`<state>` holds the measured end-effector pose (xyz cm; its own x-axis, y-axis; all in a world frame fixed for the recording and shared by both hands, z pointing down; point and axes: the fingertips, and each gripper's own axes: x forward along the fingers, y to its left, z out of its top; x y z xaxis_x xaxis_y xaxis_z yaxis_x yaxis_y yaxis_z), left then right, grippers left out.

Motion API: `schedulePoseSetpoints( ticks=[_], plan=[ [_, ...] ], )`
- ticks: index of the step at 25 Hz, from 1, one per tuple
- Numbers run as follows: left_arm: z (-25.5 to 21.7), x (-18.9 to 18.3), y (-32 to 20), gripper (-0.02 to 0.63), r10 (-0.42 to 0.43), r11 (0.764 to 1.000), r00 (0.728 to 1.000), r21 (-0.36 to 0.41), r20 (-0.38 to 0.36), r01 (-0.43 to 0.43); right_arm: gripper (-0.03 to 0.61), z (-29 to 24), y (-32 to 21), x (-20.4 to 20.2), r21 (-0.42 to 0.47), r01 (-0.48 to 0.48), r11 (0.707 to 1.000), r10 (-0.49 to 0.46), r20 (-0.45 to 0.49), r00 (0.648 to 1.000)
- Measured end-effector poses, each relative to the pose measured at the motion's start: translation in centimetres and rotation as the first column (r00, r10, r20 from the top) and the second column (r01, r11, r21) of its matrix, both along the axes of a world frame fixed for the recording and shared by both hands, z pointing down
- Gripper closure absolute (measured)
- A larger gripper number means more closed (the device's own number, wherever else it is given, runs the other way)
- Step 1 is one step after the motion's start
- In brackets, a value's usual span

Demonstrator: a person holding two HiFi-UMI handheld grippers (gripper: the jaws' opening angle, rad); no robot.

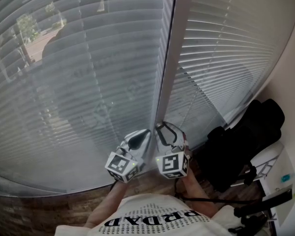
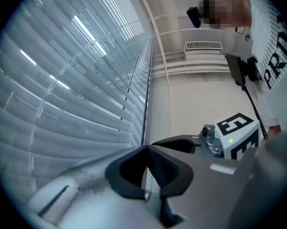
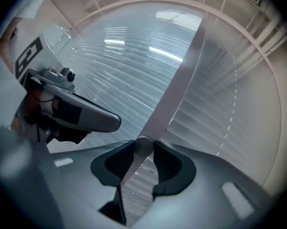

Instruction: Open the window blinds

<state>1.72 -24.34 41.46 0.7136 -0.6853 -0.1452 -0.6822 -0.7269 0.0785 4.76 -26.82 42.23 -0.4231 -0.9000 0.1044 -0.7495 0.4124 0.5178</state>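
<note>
2 grey-white, horizontal-slat window blinds (image 1: 78, 82) cover the glass ahead. Their thin, matte slats overlap like shingles and lie nearly shut, though a green tree shows faintly through the upper left ones. A smooth white vertical post (image 1: 173, 43) separates the 2 panels, and both grippers are held just in front of its lower end, side by side.

The right gripper (image 3: 143, 150) has its 2 black, ribbed pads set a moderate way apart and closed on a rounded grey knob (image 3: 143, 146), 1 pad touching each side of it. From that knob a pale, flat strip (image 3: 181, 75) climbs diagonally between the 2 sets of slats. Whether it is the knob's own shaft or the window post behind it is not clear.

The left gripper (image 2: 146, 149), lying rolled on its side, has its curved black pads meeting at the tips, and nothing can be seen gripped between them.

A lumpy black fabric bag (image 1: 245, 141) slumps to the right of the grippers, below the right-hand panel. Brown wood-grain flooring (image 1: 49, 208) runs along the foot of the window.
</note>
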Motion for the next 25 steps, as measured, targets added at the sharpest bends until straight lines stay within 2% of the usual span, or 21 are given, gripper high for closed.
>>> schedulePoseSetpoints(
  ticks=[6,11,18,25],
  plan=[
    [0.03,0.18,0.05,0.62,0.003,1.0,1.0,-0.013,0.0,-0.003,0.442,-0.06,-0.06,-0.16,0.055,0.0,0.999,0.006,-0.107,0.994],
    [0.03,0.15,0.09,0.62,0.001,1.0,1.0,-0.015,0.005,-0.001,0.442,-0.16,0.02,-0.22,0.056,0.011,0.998,-0.006,-0.093,0.996],
    [-0.09,-0.3,-0.06,0.62,-0.015,1.0,1.0,-0.016,0.005,0.015,0.445,-0.26,0.0,-0.14,0.022,0.001,1.0,-0.002,0.034,0.999],
    [0.21,-0.43,0.06,0.62,-0.016,1.0,1.0,-0.02,0.011,0.017,0.446,-0.38,0.06,0.04,-0.022,0.0,1.0,0.004,0.17,0.985]
  ],
)
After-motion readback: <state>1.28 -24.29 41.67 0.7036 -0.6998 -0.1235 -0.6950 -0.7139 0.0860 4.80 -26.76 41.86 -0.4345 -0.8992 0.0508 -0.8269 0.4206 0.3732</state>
